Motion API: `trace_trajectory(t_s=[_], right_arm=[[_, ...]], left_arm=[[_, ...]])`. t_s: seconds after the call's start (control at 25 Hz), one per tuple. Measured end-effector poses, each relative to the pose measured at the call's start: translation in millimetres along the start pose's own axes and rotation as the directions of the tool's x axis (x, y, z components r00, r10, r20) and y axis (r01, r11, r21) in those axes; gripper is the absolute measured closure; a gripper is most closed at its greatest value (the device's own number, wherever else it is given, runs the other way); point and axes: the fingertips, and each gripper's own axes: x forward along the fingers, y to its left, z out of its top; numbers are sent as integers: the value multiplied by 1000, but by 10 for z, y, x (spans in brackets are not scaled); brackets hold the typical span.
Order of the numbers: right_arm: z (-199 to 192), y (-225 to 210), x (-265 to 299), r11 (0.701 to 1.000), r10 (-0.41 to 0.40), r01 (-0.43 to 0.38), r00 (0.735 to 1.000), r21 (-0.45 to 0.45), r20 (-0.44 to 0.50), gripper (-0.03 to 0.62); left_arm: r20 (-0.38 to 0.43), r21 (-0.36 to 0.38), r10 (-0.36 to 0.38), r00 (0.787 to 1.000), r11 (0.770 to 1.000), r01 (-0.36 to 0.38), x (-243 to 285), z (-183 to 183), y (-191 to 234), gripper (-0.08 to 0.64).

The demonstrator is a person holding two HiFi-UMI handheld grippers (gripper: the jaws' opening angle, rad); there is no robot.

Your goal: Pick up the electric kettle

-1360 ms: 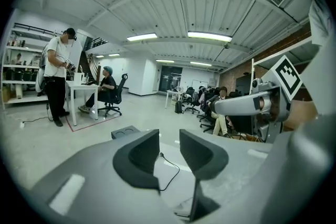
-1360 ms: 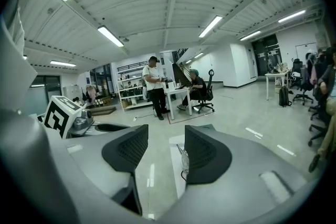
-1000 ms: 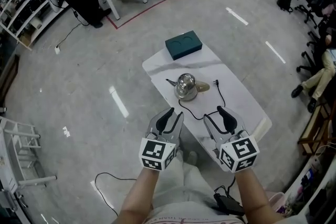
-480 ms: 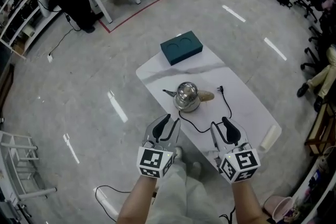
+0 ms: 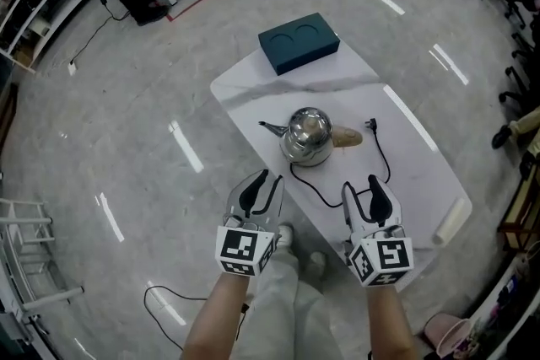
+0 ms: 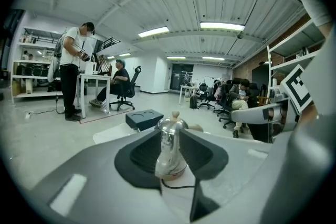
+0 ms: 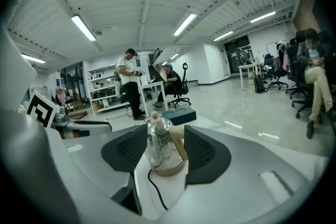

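Note:
The electric kettle (image 5: 306, 134) is shiny steel with a thin spout to the left and a tan wooden handle (image 5: 346, 137) to the right. It stands upright in the middle of the white table (image 5: 413, 169). Both grippers hang short of it, over the table's near edge. My left gripper (image 5: 263, 180) is open and empty. My right gripper (image 5: 371, 186) is also open; its jaws have just been opening, with nothing between them. In each gripper view the kettle (image 6: 170, 148) (image 7: 157, 145) shows ahead through the gap between the pads, untouched.
A black cord (image 5: 325, 190) runs from the kettle's base across the table to a plug (image 5: 370, 125). A teal box (image 5: 298, 42) lies at the table's far end. A white roll (image 5: 451, 220) rests at its right edge. A cable (image 5: 164, 299) lies on the floor.
Both grippers have sunk lower and closer to the table's near edge. The kettle stands where it was and looks nearer in the head view.

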Motion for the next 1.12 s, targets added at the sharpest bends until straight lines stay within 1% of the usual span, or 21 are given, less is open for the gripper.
trace_trajectory(t_s=[0.12, 0.24, 0.32, 0.4, 0.52, 0.72, 0.92, 1.0, 1.12], right_arm=[[-243, -116, 169, 999, -33, 33, 999, 13, 2, 345], [-443, -286, 370, 997, -76, 76, 997, 25, -6, 345], [-565, -412, 501, 994, -106, 106, 994, 30, -13, 353], [-665, -528, 606, 990, -134, 135, 991, 37, -15, 353], [-763, -659, 734, 985, -168, 168, 986, 43, -14, 354], [-845, -755, 1038, 980, -188, 189, 982, 57, -26, 353], [-901, -868, 1408, 975, -212, 214, 977, 60, -41, 345], [-866, -935, 1523, 970, -230, 232, 973, 70, -31, 379], [-837, -1006, 1677, 966, -240, 241, 970, 90, -26, 399]], left_arm=[[-46, 7, 31, 998, 999, -31, 146, -317, 161, 455], [-90, 44, 83, 993, 996, -79, 345, -568, 363, 507], [-107, 59, 98, 989, 994, -93, 480, -665, 468, 557], [-109, 53, 98, 989, 994, -93, 601, -691, 544, 557], [-92, 45, 88, 992, 995, -84, 778, -714, 645, 557], [-95, 30, 81, 992, 996, -79, 1015, -714, 764, 557], [-74, 30, 75, 994, 997, -73, 1175, -634, 846, 557], [-69, 30, 71, 995, 997, -69, 1204, -596, 858, 557], [-64, 19, 59, 996, 998, -58, 1218, -575, 860, 557]])
